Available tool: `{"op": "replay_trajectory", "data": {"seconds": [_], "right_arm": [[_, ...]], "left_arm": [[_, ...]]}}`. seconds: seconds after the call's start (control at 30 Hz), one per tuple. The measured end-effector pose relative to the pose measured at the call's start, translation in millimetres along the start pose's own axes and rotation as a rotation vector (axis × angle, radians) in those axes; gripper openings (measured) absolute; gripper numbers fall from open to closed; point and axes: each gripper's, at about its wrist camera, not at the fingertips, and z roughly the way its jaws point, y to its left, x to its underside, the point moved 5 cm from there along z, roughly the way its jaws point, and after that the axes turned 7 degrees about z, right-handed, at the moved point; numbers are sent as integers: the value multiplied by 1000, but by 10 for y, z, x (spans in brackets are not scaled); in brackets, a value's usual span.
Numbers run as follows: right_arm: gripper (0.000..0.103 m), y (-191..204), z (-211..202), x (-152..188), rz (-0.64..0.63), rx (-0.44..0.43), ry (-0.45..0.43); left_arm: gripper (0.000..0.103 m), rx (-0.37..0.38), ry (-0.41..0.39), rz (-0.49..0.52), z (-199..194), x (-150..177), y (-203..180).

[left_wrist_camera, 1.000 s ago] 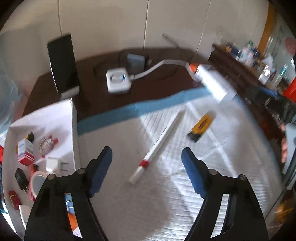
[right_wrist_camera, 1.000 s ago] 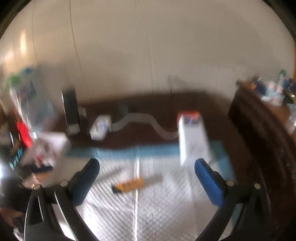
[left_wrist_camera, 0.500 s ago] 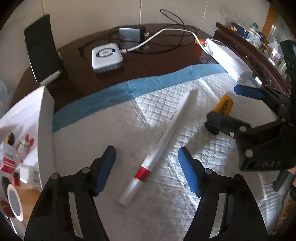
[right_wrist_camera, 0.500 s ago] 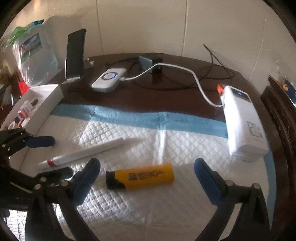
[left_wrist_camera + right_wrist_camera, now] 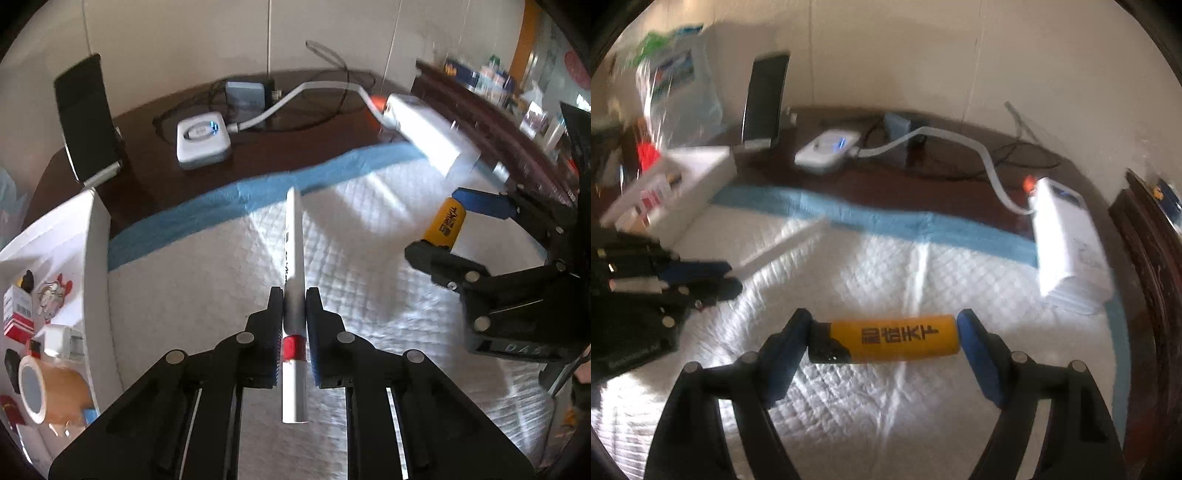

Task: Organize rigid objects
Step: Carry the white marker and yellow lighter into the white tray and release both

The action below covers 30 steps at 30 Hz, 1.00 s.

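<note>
A: Left wrist view first. Where's the pen?

B: The left tongs [image 5: 294, 306] are clamped on the white pen [image 5: 294, 258], just above its red band. Its tip points toward twelve o'clock over the white quilted pad [image 5: 229, 280]. There is dark printing along the barrel, too small to read.

A: And around it?

B: At nine o'clock, a white box [image 5: 96, 258] holds a tape roll [image 5: 44, 391], a plug and small packets. At three o'clock the right tongs [image 5: 448, 236] straddle the yellow lighter [image 5: 445, 223].

A: Right wrist view?

B: The right tongs [image 5: 884, 338] are closing, the yellow lighter [image 5: 897, 341] lying crosswise between them, black cap toward nine o'clock. The pads sit right at its two ends; I cannot tell whether they press yet. Four black Chinese characters run along its side. At two o'clock a white power bank [image 5: 1067, 243] sits on the desk [image 5: 905, 192]; its markings are blurred. At nine o'clock are the left tongs [image 5: 701, 277].
</note>
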Motion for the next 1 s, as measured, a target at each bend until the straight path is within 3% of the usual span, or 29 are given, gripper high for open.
{"op": "replay_trajectory", "data": {"seconds": [0.37, 0.67, 1.0], "right_arm": [[80, -158, -1083, -358, 161, -41, -253], [80, -13, -1523, -456, 176, -77, -349], [80, 316, -1887, -518, 139, -113, -427]], "left_arm": [[11, 37, -230, -58, -933, -224, -83], [11, 36, -370, -56, -1602, -284, -151], [11, -13, -452, -79, -2086, -132, -24]]}}
